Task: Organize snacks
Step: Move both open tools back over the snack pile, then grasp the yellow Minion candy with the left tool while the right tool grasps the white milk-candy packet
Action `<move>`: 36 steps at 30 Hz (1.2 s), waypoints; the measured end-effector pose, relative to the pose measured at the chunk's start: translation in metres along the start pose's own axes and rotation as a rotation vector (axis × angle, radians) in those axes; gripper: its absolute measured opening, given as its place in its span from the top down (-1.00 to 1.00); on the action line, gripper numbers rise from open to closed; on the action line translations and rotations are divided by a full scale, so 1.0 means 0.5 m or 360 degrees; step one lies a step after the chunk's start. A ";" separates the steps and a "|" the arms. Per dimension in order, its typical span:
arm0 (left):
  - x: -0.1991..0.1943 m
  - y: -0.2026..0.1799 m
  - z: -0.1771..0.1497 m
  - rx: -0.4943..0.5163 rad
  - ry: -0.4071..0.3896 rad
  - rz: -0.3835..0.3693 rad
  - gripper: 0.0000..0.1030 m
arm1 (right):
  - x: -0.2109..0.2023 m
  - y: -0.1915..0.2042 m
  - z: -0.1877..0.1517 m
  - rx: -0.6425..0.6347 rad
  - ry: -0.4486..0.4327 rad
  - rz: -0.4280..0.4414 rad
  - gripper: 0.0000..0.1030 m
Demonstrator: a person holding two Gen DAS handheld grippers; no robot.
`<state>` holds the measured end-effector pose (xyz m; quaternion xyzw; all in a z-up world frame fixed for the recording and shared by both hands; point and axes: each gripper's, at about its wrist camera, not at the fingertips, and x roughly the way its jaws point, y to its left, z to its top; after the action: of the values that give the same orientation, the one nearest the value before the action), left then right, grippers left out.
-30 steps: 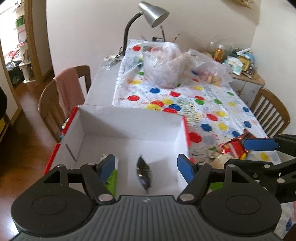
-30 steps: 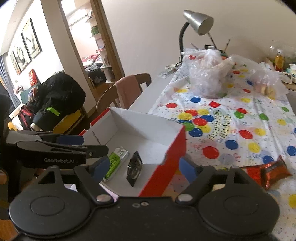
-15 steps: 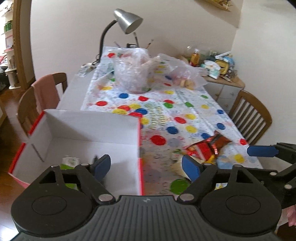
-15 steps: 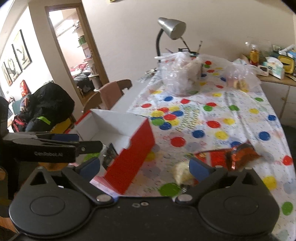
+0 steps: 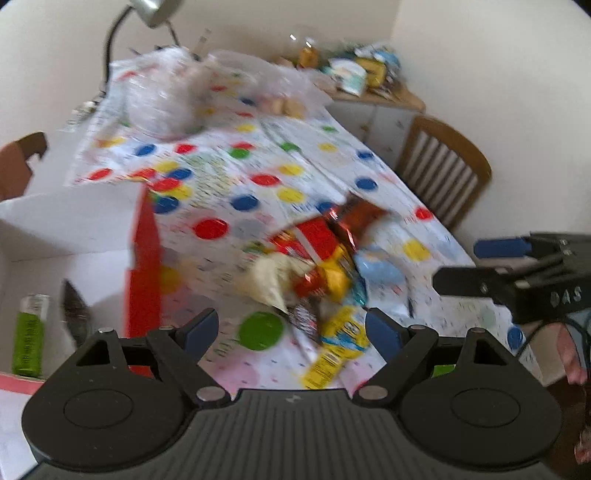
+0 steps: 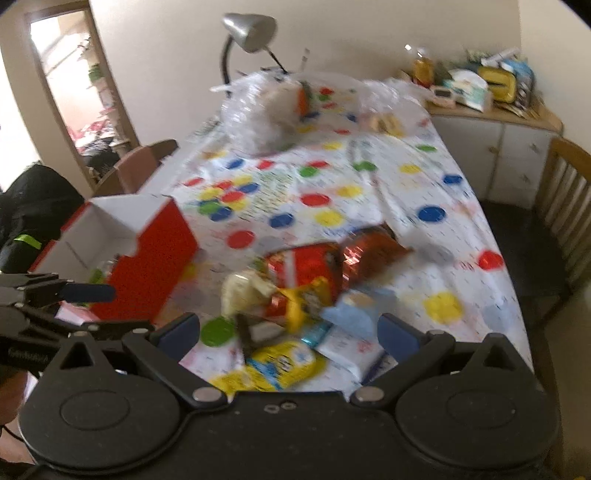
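Observation:
A pile of snack packets lies on the spotted tablecloth: a red foil packet (image 5: 317, 236) (image 6: 332, 262), a cream one (image 5: 269, 277) (image 6: 243, 291), a yellow one (image 5: 332, 347) (image 6: 280, 365) and a pale blue one (image 5: 380, 266) (image 6: 354, 314). To its left stands a red box with a white inside (image 5: 142, 258) (image 6: 147, 266). In the box lie a green packet (image 5: 27, 336) and a dark packet (image 5: 75, 314). My left gripper (image 5: 291, 326) hovers open over the near end of the pile, holding nothing. My right gripper (image 6: 289, 330) is open too, just above the yellow packet. Both views are motion-blurred.
Clear plastic bags (image 6: 258, 110) and a grey desk lamp (image 6: 247, 26) stand at the table's far end. A wooden chair (image 5: 443, 173) is at the right side, and another chair (image 6: 140, 166) at the left. A cluttered sideboard (image 6: 498, 122) is at the back right.
Both grippers have swung right, away from the box and over the snack pile. Both stay open and empty. The box and its two packets have not moved.

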<state>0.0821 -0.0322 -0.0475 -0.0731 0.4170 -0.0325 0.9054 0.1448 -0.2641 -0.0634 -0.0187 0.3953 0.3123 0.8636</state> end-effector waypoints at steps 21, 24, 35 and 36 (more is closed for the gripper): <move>0.204 -0.094 -0.047 0.0241 0.0309 -0.0079 -0.68 | 0.173 -0.104 -0.049 0.0098 0.0254 -0.0176 -0.85; 0.214 -0.098 -0.047 0.0261 0.0322 -0.0077 -0.68 | 0.194 -0.102 -0.051 0.0091 0.0288 -0.0186 -0.80; 0.241 -0.103 -0.043 0.0273 0.0381 -0.0111 -0.64 | 0.243 -0.089 -0.045 -0.0309 0.0399 -0.0082 -0.73; 0.242 -0.104 -0.043 0.0275 0.0384 -0.0112 -0.64 | 0.245 -0.088 -0.044 -0.0344 0.0402 -0.0054 -0.73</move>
<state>0.1445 -0.1005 -0.1440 -0.0049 0.5155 -0.1085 0.8500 0.2148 -0.2415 -0.1732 -0.1574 0.4645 0.3336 0.8051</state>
